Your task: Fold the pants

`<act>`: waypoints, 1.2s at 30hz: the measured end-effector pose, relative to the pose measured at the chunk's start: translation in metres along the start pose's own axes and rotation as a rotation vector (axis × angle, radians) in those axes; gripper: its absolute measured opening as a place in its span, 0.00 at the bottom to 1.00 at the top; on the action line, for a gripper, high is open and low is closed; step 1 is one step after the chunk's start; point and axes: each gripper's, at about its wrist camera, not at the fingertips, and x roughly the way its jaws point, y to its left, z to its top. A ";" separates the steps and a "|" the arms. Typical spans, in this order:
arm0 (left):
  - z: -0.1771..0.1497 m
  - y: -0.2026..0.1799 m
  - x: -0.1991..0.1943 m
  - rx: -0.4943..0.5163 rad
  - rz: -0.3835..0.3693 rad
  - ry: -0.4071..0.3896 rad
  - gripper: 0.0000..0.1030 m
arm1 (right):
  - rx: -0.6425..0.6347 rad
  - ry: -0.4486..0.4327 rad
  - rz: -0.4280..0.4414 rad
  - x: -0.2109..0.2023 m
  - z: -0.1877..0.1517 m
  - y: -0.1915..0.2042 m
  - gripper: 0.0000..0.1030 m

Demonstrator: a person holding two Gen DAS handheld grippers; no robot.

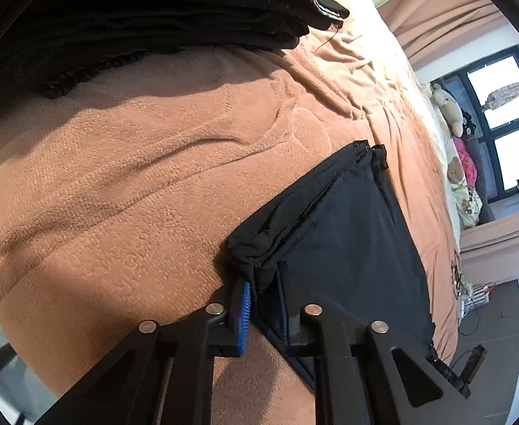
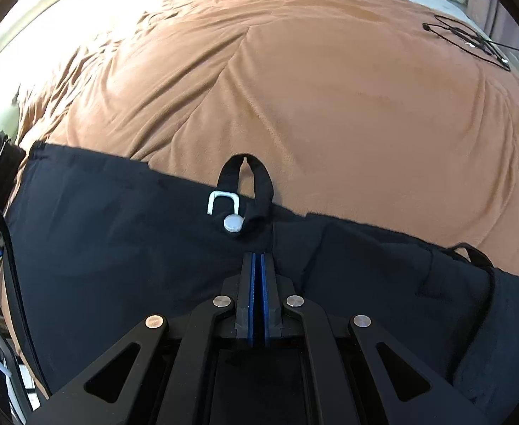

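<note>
Black pants (image 1: 348,241) lie on the orange blanket (image 1: 135,184). In the left wrist view a bunched corner of them (image 1: 250,251) drops between the blue pads (image 1: 244,313) of my left gripper (image 1: 263,285), which is closed on that cloth. The right wrist view shows the pants (image 2: 117,241) spread wide across the near part of the bed, with a white button (image 2: 232,223), a white hook (image 2: 224,200) and a belt loop (image 2: 263,180) at the waist edge. My right gripper (image 2: 258,258) has its pads pressed together just below the button, with the cloth pinched and creased at the tips.
A stack of dark folded clothes (image 1: 153,17) sits on the far side of the blanket. Soft toys (image 1: 447,106) lie by the window (image 1: 500,120). A black cable (image 2: 472,40) rests on the blanket (image 2: 330,88) at the far right. White bedding (image 2: 64,10) borders it.
</note>
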 end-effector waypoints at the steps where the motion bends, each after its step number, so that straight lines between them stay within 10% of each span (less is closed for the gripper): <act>1: 0.000 0.002 -0.001 -0.010 -0.012 -0.001 0.11 | -0.007 -0.004 -0.006 0.002 0.002 0.000 0.00; 13: -0.008 0.006 -0.003 -0.040 -0.127 0.048 0.29 | -0.014 -0.040 0.021 -0.042 -0.018 0.033 0.00; 31: -0.009 0.002 0.003 0.018 -0.156 0.023 0.29 | 0.105 -0.086 0.131 -0.098 -0.093 0.035 0.02; 35: -0.012 -0.004 0.000 0.056 -0.107 0.007 0.10 | 0.122 -0.105 0.125 -0.099 -0.104 0.038 0.54; 36: -0.013 -0.004 0.000 0.058 -0.107 0.004 0.08 | 0.128 -0.119 0.121 -0.100 -0.107 0.039 0.55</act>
